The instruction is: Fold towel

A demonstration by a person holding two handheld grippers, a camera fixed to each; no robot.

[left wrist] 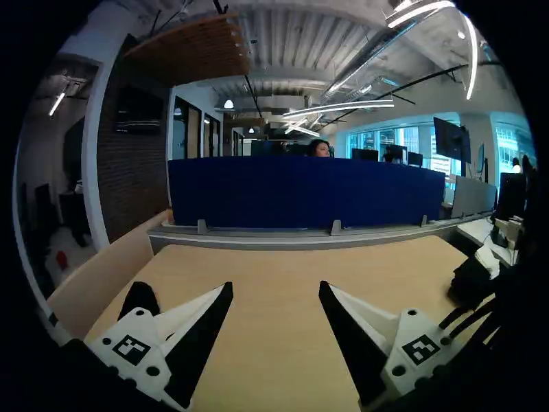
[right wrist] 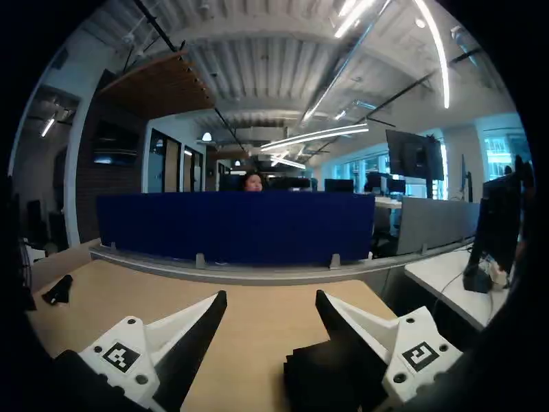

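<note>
Black, layered cloth, likely the towel [right wrist: 319,374], lies on the desk [right wrist: 137,288] just beside the spread-open right gripper [right wrist: 270,295], probably soft and light, best pinched at a corner; the left gripper [left wrist: 276,285] gapes empty too.

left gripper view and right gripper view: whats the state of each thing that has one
left gripper: open, jaws empty, over the desk
right gripper: open, jaws empty
dark layered object: lying on the desk, not gripped; towel or not, unclear
blue partition: upright
ceiling lights: on
hanging monitor: screen dark
</note>
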